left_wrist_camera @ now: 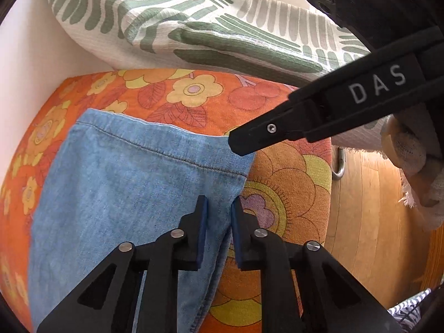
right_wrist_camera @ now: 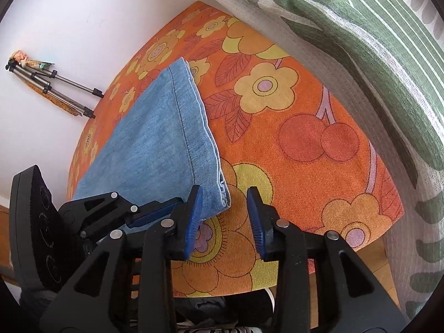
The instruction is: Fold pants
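Observation:
Light blue denim pants (left_wrist_camera: pixel 125 188) lie flat on an orange flowered cover (left_wrist_camera: pixel 291 183), hem toward the far side. My left gripper (left_wrist_camera: pixel 219 202) straddles the leg's right side edge; its blue pads stand a narrow gap apart, with flat denim showing between them. The right wrist view shows this left gripper (right_wrist_camera: pixel 155 211) low on the denim (right_wrist_camera: pixel 155 144). My right gripper (right_wrist_camera: pixel 223 194) is open over the cover (right_wrist_camera: pixel 305 166), and the hem's near corner (right_wrist_camera: pixel 223 197) lies loose by its left pad. One right finger (left_wrist_camera: pixel 277 127) reaches to that hem corner in the left wrist view.
A white cloth with green leaf stripes (left_wrist_camera: pixel 194 27) is bunched behind the cover, on the right (right_wrist_camera: pixel 360 55) in the right wrist view. Wood floor (left_wrist_camera: pixel 374 222) lies past the cover's right edge. A folded tripod (right_wrist_camera: pixel 55 88) rests by the white wall.

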Motion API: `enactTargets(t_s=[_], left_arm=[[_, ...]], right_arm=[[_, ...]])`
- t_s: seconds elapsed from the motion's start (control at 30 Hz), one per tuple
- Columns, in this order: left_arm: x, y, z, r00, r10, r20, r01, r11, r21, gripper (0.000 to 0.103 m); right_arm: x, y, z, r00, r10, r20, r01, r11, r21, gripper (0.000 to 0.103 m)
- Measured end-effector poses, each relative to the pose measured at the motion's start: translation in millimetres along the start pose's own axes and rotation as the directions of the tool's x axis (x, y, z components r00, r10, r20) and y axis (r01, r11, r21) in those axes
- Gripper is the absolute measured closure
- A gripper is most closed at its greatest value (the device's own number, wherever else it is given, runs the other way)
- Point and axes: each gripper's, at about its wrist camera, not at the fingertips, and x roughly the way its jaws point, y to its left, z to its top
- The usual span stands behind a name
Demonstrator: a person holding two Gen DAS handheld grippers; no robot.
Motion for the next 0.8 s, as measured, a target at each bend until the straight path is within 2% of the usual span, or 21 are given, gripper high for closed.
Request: enactTargets(t_s=[0.13,0.37,0.4,0.43,0.5,0.53,0.6,0.63,0.67,0.73,0.8], left_arm=[[-2,22,-3,0.996,-0.087,0.034,0.090,0.988,-0.129,0.092],[-5,21,-6,0.994,-0.095,0.061,0.103,0.984,-0.147,0.092],[-6,21,-7,0.994,-0.090,0.065,0.099,0.984,-0.150,0.092],[-6,21,-7,0.994,-0.082,0.065,0.091,0.985,-0.150,0.092],[-9,16,-8,0.995,-0.067,0.078,0.077,0.988,-0.133,0.092],[-11,11,-8,0.995,-0.047,0.087,0.057,0.992,-0.116,0.087],[-15,2,-8,0.995,-0.003,0.103,0.012,0.996,-0.090,0.064],[-15,-3,-7,0.993,0.037,0.112,-0.029,0.996,-0.079,0.041],[-16,-7,-6,0.988,0.087,0.129,-0.079,0.994,-0.069,0.037],[-13,-8,-1,0.981,0.139,0.139,-0.129,0.989,-0.074,0.038],[-9,-2,2,0.981,0.126,0.148,-0.109,0.987,-0.119,0.052]], right_arm=[[4,-5,-1,0.998,0.064,-0.019,-0.063,0.997,0.043,0.064],[22,-5,5,0.983,0.178,-0.043,-0.171,0.976,0.132,0.064],[25,-4,5,0.981,0.188,-0.050,-0.180,0.973,0.143,0.069],[27,-2,5,0.981,0.188,-0.054,-0.179,0.974,0.141,0.082],[28,5,6,0.985,0.163,-0.052,-0.156,0.981,0.118,0.086],[27,7,7,0.986,0.161,-0.048,-0.155,0.982,0.111,0.087],[24,11,10,0.984,0.173,-0.044,-0.167,0.980,0.111,0.088],[22,12,12,0.982,0.183,-0.042,-0.178,0.978,0.111,0.088],[20,14,14,0.981,0.190,-0.040,-0.185,0.977,0.111,0.088],[15,17,17,0.977,0.209,-0.039,-0.204,0.973,0.111,0.089],[11,19,20,0.972,0.232,-0.042,-0.226,0.968,0.113,0.089]])
